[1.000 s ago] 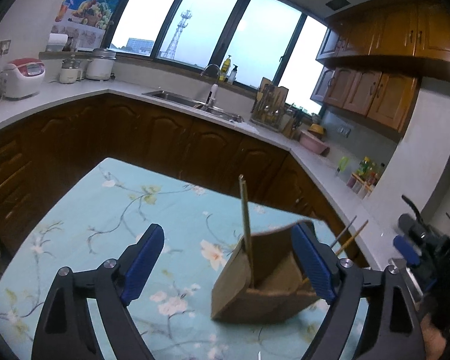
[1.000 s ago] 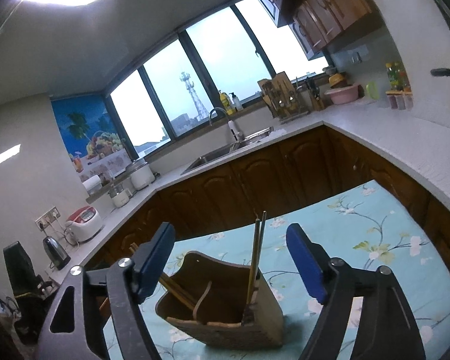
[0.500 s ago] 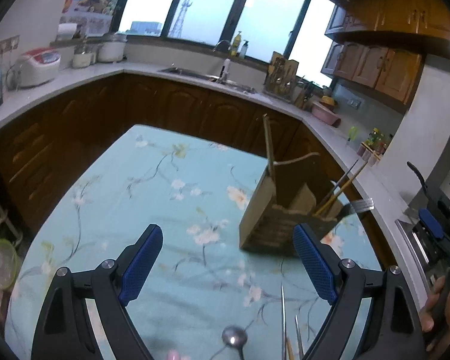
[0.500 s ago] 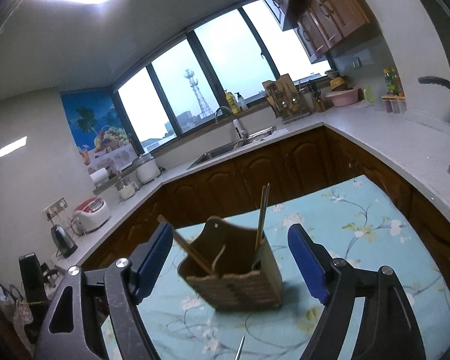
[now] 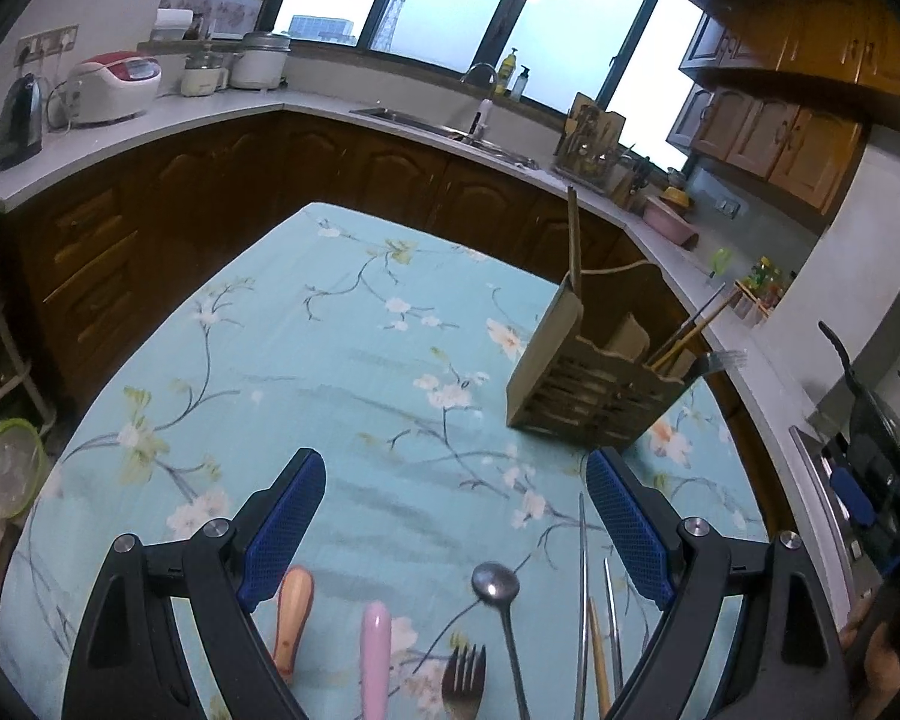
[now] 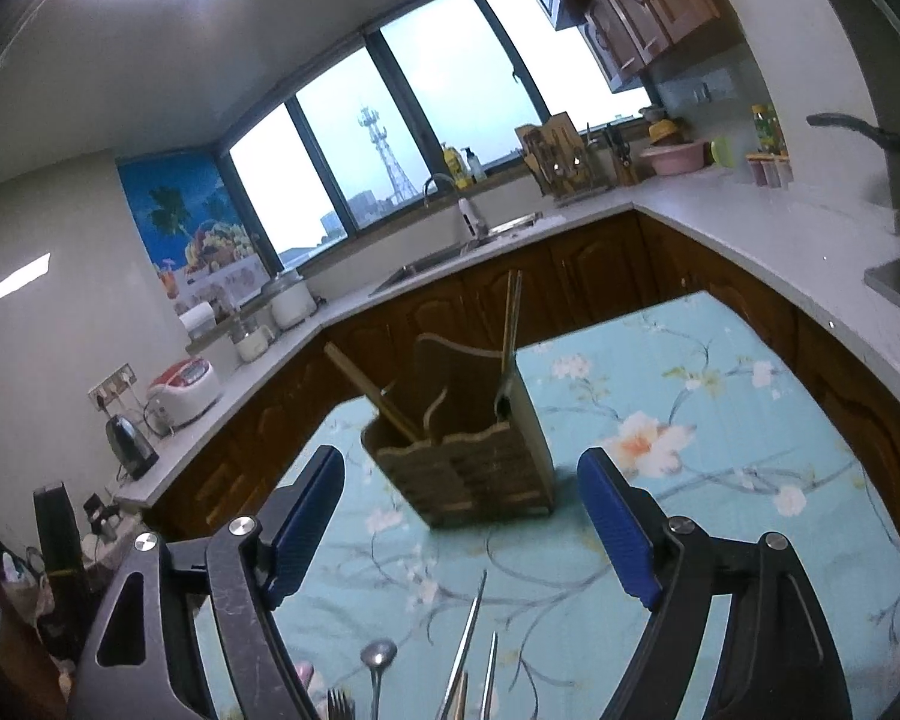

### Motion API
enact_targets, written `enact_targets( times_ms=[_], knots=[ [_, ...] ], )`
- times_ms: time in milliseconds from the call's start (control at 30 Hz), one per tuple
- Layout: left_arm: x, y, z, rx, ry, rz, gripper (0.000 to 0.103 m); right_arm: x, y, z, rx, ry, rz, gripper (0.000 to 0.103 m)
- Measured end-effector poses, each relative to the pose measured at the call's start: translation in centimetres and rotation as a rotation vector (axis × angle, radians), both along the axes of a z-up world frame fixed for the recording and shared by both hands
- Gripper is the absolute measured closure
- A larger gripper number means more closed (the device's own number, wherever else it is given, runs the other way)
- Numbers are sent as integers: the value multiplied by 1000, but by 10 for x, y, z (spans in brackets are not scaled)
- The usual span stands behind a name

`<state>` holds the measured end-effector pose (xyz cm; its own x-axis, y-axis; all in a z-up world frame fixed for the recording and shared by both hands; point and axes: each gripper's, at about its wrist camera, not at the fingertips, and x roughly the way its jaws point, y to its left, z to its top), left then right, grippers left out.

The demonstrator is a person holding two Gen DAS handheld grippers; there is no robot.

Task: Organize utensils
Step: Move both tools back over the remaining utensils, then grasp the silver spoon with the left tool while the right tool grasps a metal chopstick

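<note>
A brown wooden utensil holder (image 5: 597, 384) (image 6: 474, 468) stands on the floral table, with chopsticks and a fork sticking out of it. Loose utensils lie at the table's near edge: a metal spoon (image 5: 498, 606) (image 6: 378, 660), a fork (image 5: 463, 681), metal chopsticks (image 5: 582, 600) (image 6: 468, 642), a pink handle (image 5: 375, 654) and a wooden handle (image 5: 291, 618). My left gripper (image 5: 456, 504) is open above these utensils, holding nothing. My right gripper (image 6: 462, 510) is open too, short of the holder, with nothing between its fingers.
The table wears a light blue flowered cloth (image 5: 306, 360). Dark wooden cabinets and a pale counter (image 5: 210, 114) wrap around it, with a sink (image 6: 450, 258), a rice cooker (image 5: 114, 84) and a kettle (image 5: 21, 120). A person's hand (image 5: 876, 654) shows at the far right.
Both grippers have drawn back from the holder, which now looks smaller and farther. The loose spoon, fork, chopsticks and handles at the near edge have come into view.
</note>
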<state>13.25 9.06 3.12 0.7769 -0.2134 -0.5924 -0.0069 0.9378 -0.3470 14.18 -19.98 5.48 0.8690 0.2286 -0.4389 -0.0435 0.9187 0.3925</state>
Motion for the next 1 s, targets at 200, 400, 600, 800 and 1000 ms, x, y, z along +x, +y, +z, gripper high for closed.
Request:
enact_targets(
  times_ms=[200,400,600,800,1000],
  knots=[
    [-14,-2,-8,16,34,-16,14,-18,6,-22,-21,64,19,21],
    [-22,-7,-18,31,74,-44,14,-33,15,-48,-10,126,22,21],
    [-25,-14,-31,54,104,-63,14,-44,29,-68,-51,155,25,21],
    [-16,-30,-42,97,141,-101,14,-45,34,-85,-62,198,28,21],
    [-1,-46,-56,146,174,-126,14,-44,33,-91,-65,216,30,21]
  ],
)
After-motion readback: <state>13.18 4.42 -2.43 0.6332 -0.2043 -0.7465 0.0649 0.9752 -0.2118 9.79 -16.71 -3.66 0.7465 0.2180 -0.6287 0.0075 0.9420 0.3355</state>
